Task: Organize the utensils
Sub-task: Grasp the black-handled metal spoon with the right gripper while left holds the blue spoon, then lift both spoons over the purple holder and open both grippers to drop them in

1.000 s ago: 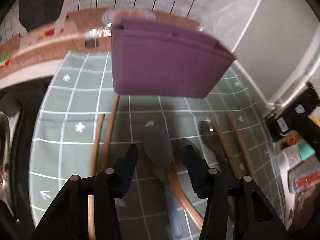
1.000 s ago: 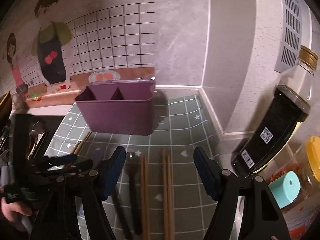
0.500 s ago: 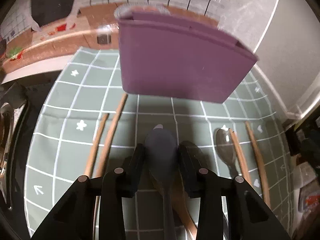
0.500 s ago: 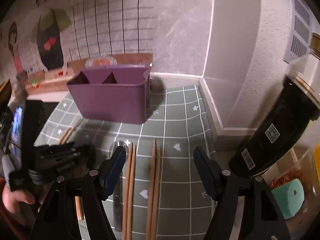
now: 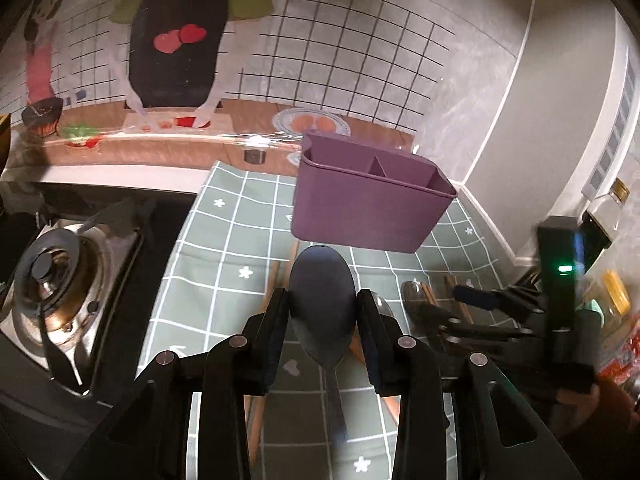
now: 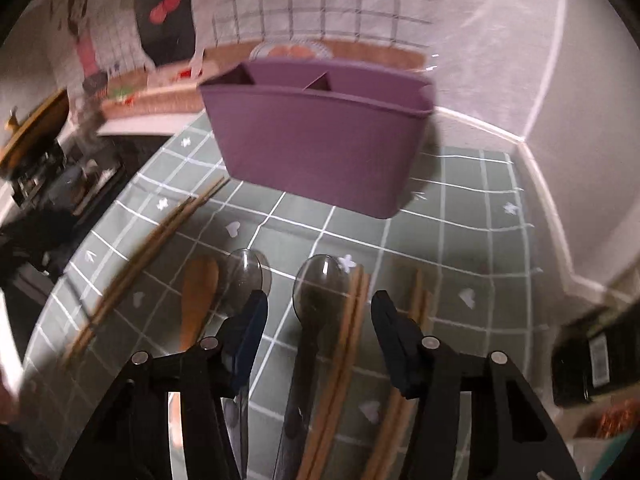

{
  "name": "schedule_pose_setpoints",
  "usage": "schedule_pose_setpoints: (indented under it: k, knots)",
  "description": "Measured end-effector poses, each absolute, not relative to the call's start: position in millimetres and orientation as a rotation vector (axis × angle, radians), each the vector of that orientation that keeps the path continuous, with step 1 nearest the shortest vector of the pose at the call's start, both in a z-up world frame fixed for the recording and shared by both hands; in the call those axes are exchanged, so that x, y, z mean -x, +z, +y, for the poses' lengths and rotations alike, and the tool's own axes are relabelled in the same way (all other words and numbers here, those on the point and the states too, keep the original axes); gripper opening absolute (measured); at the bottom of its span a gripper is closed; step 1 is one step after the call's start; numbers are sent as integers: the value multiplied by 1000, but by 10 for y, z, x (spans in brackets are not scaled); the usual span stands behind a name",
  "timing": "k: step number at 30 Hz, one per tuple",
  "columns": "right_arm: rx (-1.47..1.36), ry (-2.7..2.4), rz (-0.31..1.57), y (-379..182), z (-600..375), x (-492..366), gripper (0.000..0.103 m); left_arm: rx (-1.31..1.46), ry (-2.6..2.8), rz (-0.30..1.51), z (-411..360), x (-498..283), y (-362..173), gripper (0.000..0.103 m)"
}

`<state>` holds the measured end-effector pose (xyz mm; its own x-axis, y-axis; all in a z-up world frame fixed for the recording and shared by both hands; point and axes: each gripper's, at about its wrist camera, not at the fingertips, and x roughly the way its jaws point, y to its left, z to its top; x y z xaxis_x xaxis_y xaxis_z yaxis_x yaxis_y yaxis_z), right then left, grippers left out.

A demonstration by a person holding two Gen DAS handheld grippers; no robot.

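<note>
Here the left gripper (image 5: 322, 320) jaws clench a dark spoon (image 5: 322, 312), raised just before the purple caddy (image 5: 370, 204). The right gripper (image 6: 318, 320) jaws, closing, straddle a clear spoon (image 6: 316, 284) and chopsticks (image 6: 352, 320) lying on the surface.

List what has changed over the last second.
The left gripper closed on the dark spoon and lifted it off the mat. The right gripper dropped toward a spoon and chopsticks, its jaws closing. The purple holder stayed put.
</note>
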<state>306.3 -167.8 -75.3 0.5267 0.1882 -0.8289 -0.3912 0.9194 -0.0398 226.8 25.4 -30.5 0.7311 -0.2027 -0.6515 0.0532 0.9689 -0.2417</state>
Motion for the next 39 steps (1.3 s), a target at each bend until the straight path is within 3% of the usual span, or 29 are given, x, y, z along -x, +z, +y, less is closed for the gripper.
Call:
schedule_pose_setpoints:
  k: [16,19,21,32,39]
  knots:
    - [266,311,1018,-1052,-1488,-3445,48,215,-139,747,352,-2241,-326,36]
    - [269,307,1026,-1059,-1473,-3444,30,218,-138,749,353,-2264,-327,36]
    - [255,309,1019,-1028,-1491,-3432,30,215,-140,747,340,-2268,-311,36]
    - [126,322,868,-370,-1766,-3124,29,171,-189,707,110,-2242,-61,35]
    - [103,336,693,325,-1811,-2830,29,134,-243,599,-37,-2187,528,35]
